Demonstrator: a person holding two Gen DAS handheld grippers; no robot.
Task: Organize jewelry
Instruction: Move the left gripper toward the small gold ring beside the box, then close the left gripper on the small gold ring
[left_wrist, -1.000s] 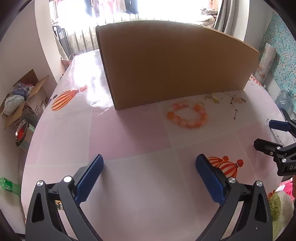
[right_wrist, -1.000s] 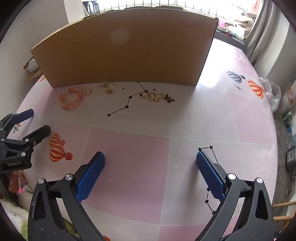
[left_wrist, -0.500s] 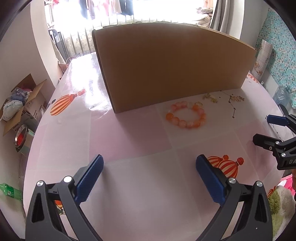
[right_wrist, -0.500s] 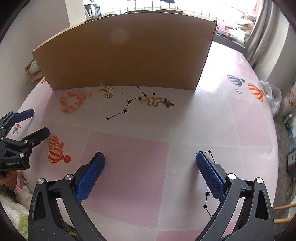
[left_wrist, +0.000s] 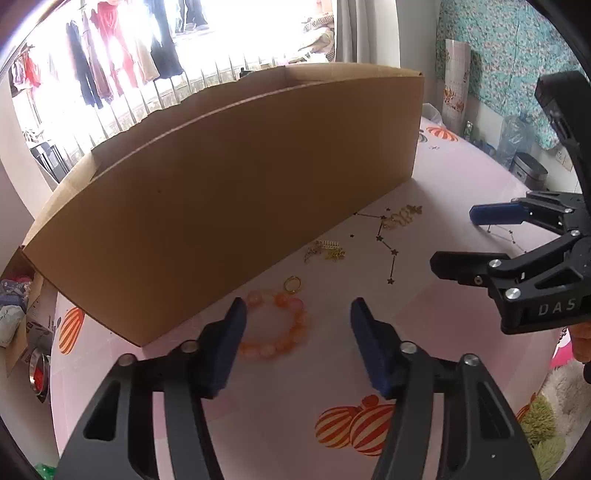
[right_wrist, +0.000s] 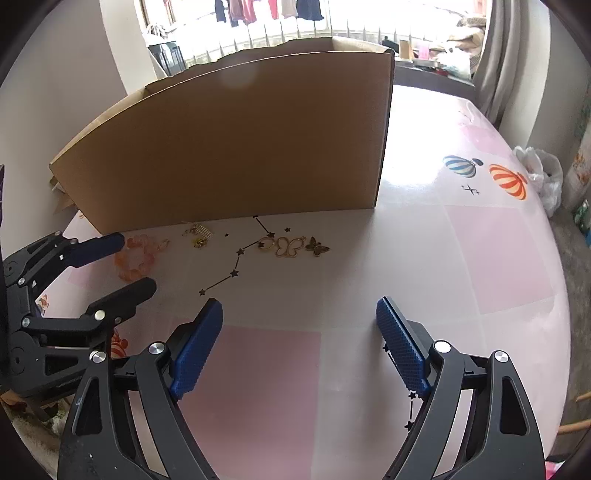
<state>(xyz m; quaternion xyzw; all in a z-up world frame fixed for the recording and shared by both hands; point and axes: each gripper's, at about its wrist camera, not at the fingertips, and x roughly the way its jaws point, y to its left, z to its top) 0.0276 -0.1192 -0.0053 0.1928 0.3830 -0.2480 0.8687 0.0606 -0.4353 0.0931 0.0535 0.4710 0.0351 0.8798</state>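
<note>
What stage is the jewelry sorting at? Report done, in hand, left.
Done: nothing visibly; no piece sits sorted.
In hand: the left gripper is closing around the orange bead bracelet, pads not yet on it; the right gripper is closing over bare table.
Left: bracelet, gold ring, gold charms, butterfly pendants, all lying before the cardboard box.

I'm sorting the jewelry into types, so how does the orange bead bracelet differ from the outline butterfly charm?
The bead bracelet is a ring of chunky orange-pink beads; the butterfly charm is a thin, flat gold outline. The bracelet looks clearly bigger than the charm. The bracelet lies between the closing left tongs, not yet pinched; the charm lies apart from both tongs. Both rest on the table in front of the cardboard box.
</note>
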